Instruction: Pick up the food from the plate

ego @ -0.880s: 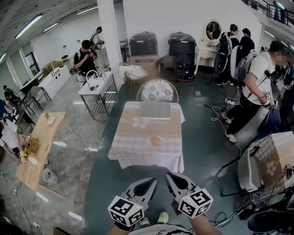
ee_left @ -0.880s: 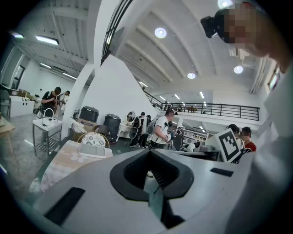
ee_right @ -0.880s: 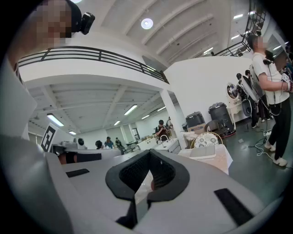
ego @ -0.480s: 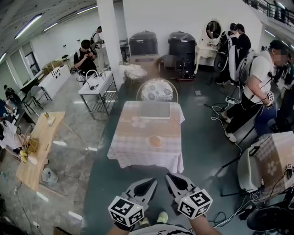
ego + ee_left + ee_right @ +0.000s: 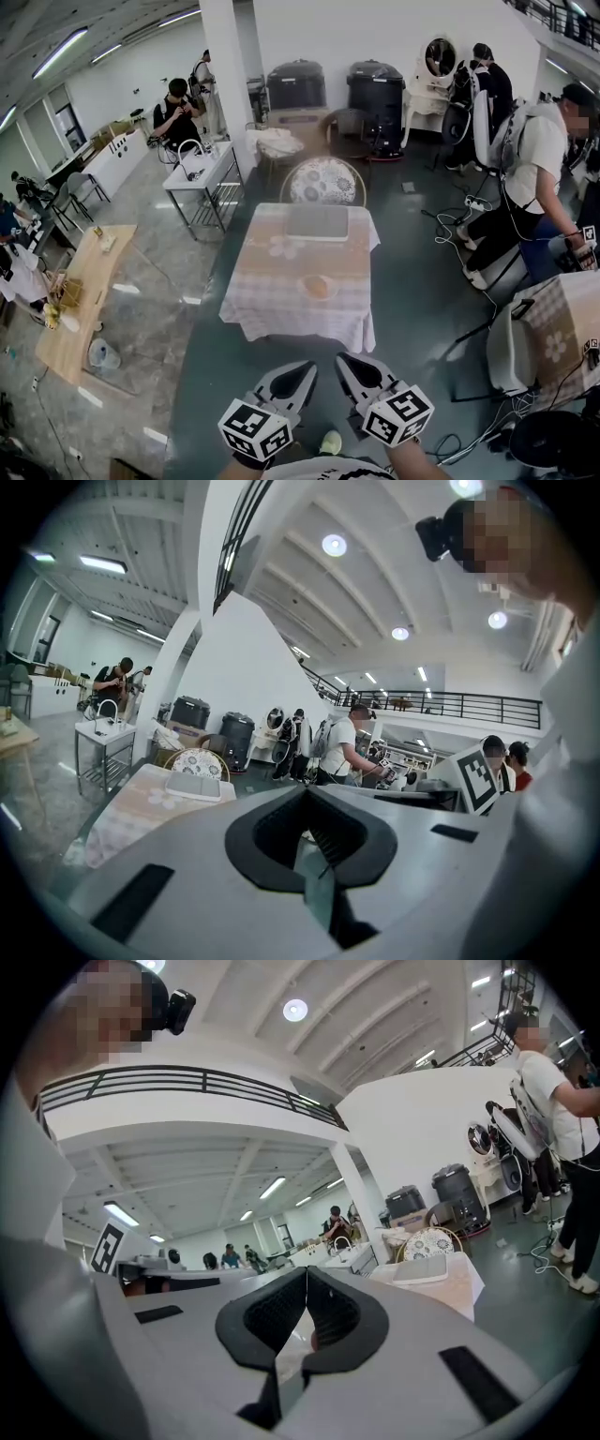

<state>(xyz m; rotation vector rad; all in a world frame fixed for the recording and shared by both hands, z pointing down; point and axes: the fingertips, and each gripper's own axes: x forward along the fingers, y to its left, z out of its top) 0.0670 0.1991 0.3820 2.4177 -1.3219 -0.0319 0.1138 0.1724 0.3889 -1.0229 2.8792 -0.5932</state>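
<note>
Two hand-held grippers are shown low in the head view, side by side and close to the person's body. Both are pointed forward and only slightly downward, toward the table [image 5: 281, 305]. The left gripper [image 5: 307, 367] is held just beside the right gripper [image 5: 344, 360], their tips angled a little toward each other. One marker cube [image 5: 255, 431] is carried at the rear of the left one and a second cube [image 5: 398, 415] at the rear of the right one.

In the left gripper view, the jaws of the left gripper [image 5: 305, 792] are seen closed tip to tip, with nothing held between them. In the right gripper view, the jaws of the right gripper [image 5: 306, 1270] are likewise pressed together and empty.

The food [image 5: 319, 287], an orange-brown piece, is seen on the plate [image 5: 304, 290]. The plate is set toward the near edge of the checked tablecloth, well apart from both grippers. A grey tray [image 5: 317, 223] is laid at the far end of the table, and a chair [image 5: 323, 183] with a patterned back is placed behind it.

Compared with the earlier frames, the grippers are held in the same pose and place, and the plate and food are unmoved. Only the person in a white shirt [image 5: 539, 150] at the right is changed, with an arm now reached lower and farther toward the picture's edge.
</note>
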